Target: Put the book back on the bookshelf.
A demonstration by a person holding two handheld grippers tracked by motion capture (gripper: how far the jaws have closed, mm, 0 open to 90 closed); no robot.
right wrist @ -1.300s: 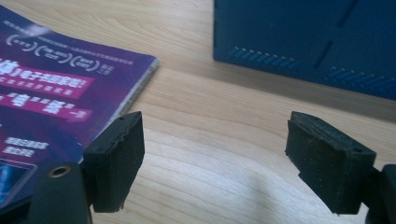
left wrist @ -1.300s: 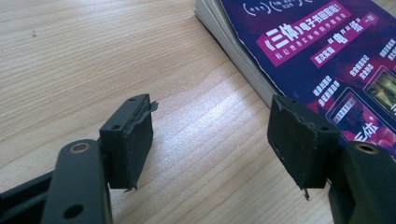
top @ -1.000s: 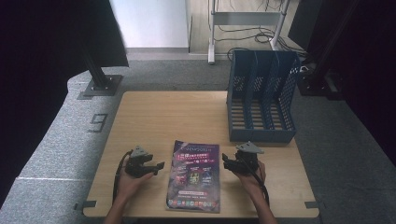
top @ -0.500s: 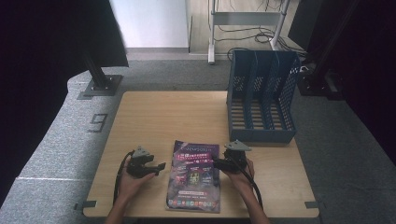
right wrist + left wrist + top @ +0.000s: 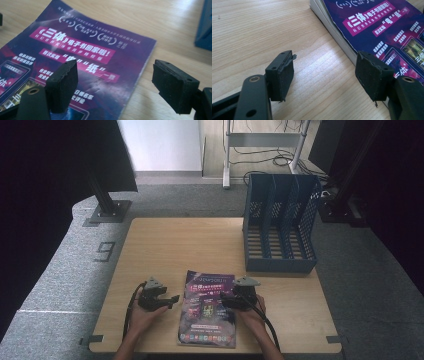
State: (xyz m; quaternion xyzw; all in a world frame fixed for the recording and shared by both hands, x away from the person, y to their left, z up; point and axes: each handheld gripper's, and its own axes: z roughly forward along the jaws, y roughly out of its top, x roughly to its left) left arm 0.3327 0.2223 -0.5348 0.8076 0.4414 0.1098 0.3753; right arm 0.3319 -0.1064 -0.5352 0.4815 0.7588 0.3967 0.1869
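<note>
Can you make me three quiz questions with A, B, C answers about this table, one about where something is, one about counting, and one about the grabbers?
1. Where does the magazine lie?
A. inside the file rack
B. flat on the table, between the two grippers
C. on the floor

2. How many slots does the blue file rack have?
A. one
B. three
C. six

3. How are the right gripper's jaws?
A. open, holding nothing
C. shut on the magazine
B. shut on the rack

Answers:
1 B, it rests on the table near the front edge.
2 B, two dividers make three slots.
3 A, its jaws stand apart over the magazine's edge.
</note>
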